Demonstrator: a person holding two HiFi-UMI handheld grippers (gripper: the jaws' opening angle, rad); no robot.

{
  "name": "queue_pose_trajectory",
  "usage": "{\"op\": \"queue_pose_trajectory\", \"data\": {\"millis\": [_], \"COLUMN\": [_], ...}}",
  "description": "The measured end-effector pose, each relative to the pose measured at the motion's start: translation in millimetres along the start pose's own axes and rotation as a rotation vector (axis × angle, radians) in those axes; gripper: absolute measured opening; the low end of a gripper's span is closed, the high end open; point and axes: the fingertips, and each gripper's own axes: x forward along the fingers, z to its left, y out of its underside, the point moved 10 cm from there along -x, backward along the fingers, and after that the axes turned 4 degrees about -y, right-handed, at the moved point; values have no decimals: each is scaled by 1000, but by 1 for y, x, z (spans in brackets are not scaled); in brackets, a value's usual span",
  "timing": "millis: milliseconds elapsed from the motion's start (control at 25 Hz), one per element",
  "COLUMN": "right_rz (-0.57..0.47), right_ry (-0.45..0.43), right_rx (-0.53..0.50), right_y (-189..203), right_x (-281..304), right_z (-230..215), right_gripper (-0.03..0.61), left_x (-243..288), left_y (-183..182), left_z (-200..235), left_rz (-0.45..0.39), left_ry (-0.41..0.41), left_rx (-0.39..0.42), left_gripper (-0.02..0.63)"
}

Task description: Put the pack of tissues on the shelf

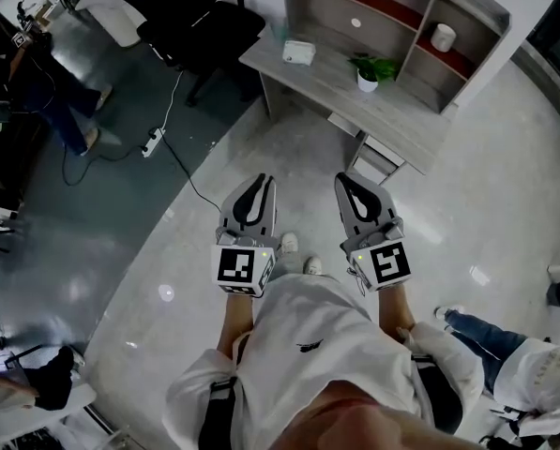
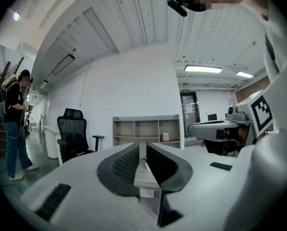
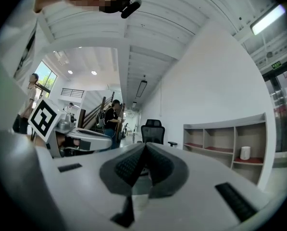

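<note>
Both tools are idle. The left hand-held gripper [image 1: 259, 182] and the right hand-held gripper [image 1: 347, 182] are each closed with nothing between the jaws, held level in front of the person and well apart from the surface [image 1: 392, 120]. The pack [image 1: 299, 52] lies near the surface's left end, just in front of the shelf [image 1: 467, 3]. No approach has begun. Recommended: walk up squarely, open one hand-held gripper wide before arrival, close on the pack across its narrow width, and lift straight up. Keep clear of the plant [image 1: 367, 73] near the middle of the surface. Choose an empty compartment, as a right-hand one holds a white container [image 1: 443, 37].
</note>
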Motion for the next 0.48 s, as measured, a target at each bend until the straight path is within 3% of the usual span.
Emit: {"op": "queue_pose_trajectory", "data": {"millis": [480], "right_rz": [26], "right_ry": [-8], "right_rx": [3], "right_y": [11], "right_x": [42], "right_z": [-27], "right_gripper": [26], "left_x": [44], "left_y": [2], "left_z": [25], "left_rz": [4], "left_ry": [-3], "left_rx": [4], "left_gripper": [32]}}
